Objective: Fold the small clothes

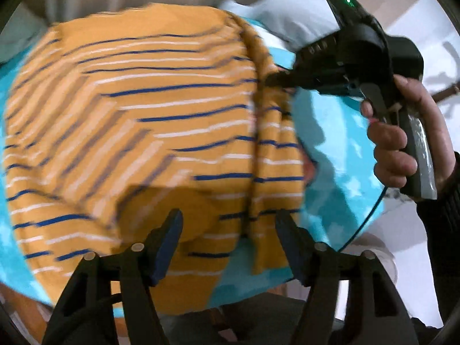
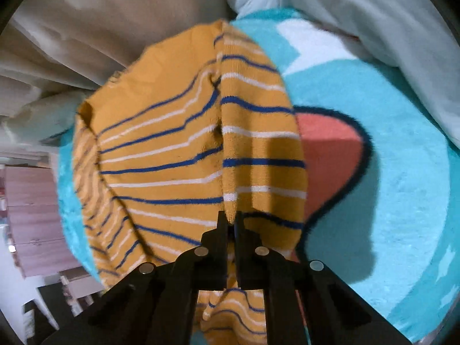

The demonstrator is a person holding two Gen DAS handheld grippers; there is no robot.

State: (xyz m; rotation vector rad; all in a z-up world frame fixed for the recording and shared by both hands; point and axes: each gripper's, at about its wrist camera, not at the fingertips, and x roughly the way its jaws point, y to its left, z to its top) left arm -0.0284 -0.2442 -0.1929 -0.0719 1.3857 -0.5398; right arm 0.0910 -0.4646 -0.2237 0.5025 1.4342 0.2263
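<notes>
Spread across a turquoise plush blanket (image 2: 402,172), a small mustard-yellow garment (image 1: 129,120) with thin blue and white stripes, one side panel folded lengthwise along a raised crease. Clamped on that crease at the garment's right edge, the right tool (image 2: 230,224), fingers pressed nearly together with a ridge of striped fabric pinched between them, more of the cloth bunched beneath the tool body. Seen from the left wrist view, the same right tool (image 1: 273,79) reaching in from the side, tips buried in the fold, gripped by a bare right hand (image 1: 402,132) around a grey handle, a green light glowing on top of the housing. In the foreground of that view, the left tool (image 1: 230,247), fingers spread wide apart over the garment's near hem, nothing between them, dark blue pads (image 1: 169,244) facing inward. Beside the garment on the blanket, a coral-red shape (image 2: 327,155) outlined in black, partly covered by the striped edge. Beyond the blanket, a pale blue-white pillow (image 2: 373,8) and beige curtain folds (image 2: 100,14); pinkish drawers (image 2: 31,215) at far left. Left view softened by motion blur.
</notes>
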